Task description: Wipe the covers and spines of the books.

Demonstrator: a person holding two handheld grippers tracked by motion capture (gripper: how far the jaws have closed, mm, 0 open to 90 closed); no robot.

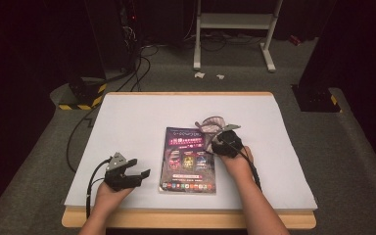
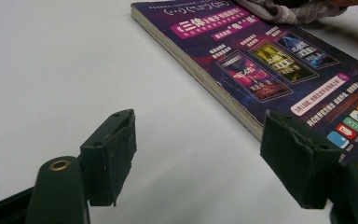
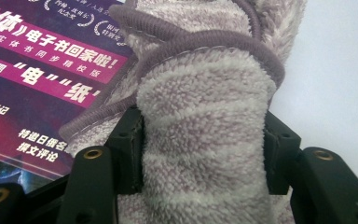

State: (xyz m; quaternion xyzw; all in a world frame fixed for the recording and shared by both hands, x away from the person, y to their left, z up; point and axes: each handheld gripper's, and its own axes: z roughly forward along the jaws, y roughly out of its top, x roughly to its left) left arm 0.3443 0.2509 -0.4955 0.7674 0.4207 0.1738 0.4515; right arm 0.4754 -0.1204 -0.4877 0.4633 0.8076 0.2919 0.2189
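Nearest the person, the left gripper (image 1: 138,176) rests on the white table (image 1: 127,117) just left of the book (image 1: 188,159), jaws spread wide and empty, apparently parked on standby beside the near edge. The book lies flat, back cover up, long axis running from the person toward the far edge, printed heading at the far end. Beyond it, the right gripper (image 1: 214,139) sits at the book's far right corner, jaws half-closed and pressing both sides of a folded purple striped cloth (image 3: 205,140). The cloth bunches between the pads and drapes onto the cover's corner, judged held so for wiping the book.
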